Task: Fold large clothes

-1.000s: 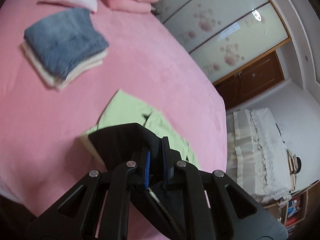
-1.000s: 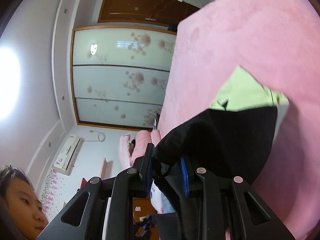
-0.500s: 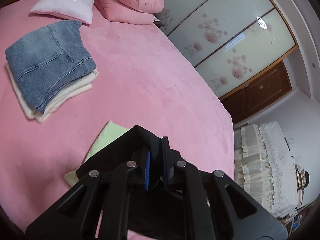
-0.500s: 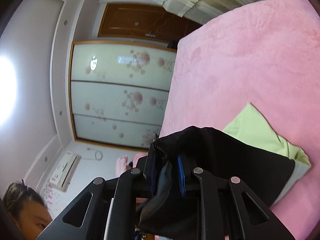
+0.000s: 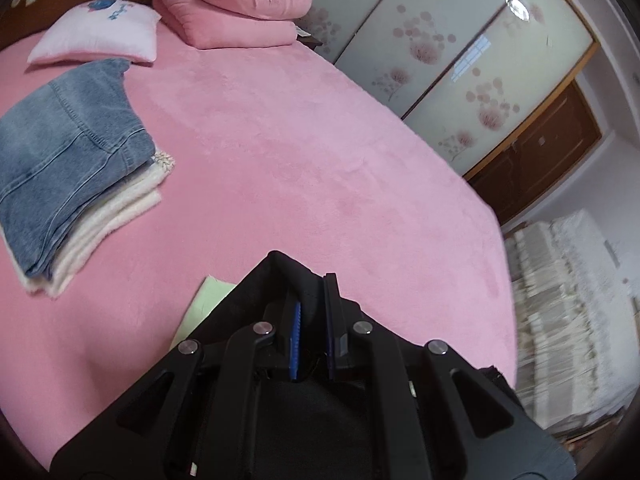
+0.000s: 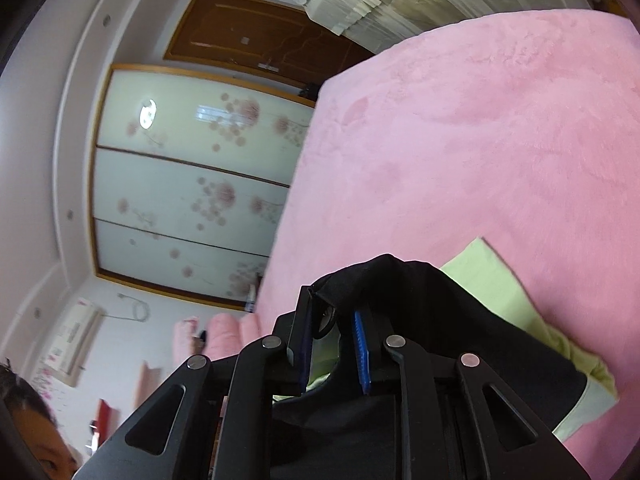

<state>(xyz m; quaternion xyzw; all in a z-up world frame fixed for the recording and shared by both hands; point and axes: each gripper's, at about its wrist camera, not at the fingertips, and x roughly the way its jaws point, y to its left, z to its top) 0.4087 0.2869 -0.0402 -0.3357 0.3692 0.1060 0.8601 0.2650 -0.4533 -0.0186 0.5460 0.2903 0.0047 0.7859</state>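
**Black garment pinched in both grippers over a pink bed**

Left wrist view: the left gripper point(image 5: 314, 320) has its two blue-ribbed pads drawn close together, clamped on a fold of the black garment point(image 5: 256, 300), a smooth matte cloth that rises to a peak in front of the fingers. Under it a corner of a pale green garment point(image 5: 200, 304) lies flat on the bed point(image 5: 300, 152), whose cover is a soft, fuzzy pink plush. Well apart, at the left, folded blue jeans point(image 5: 68, 148) with visible seams sit on top of a folded cream knit point(image 5: 116, 216) with a nubbly edge. Behind them lie a white pillow point(image 5: 100, 32) and a puffy pink quilt point(image 5: 232, 0), folded thick. A glossy wardrobe point(image 5: 452, 68) with flower prints stands beyond.

Right wrist view: the right gripper point(image 6: 332, 340) grips a bunched, rounded edge of the black garment point(image 6: 440, 320) between its pads, which stand a little apart around the thick fold. The green garment point(image 6: 492, 280) shows flat beside it on the bed point(image 6: 480, 140)
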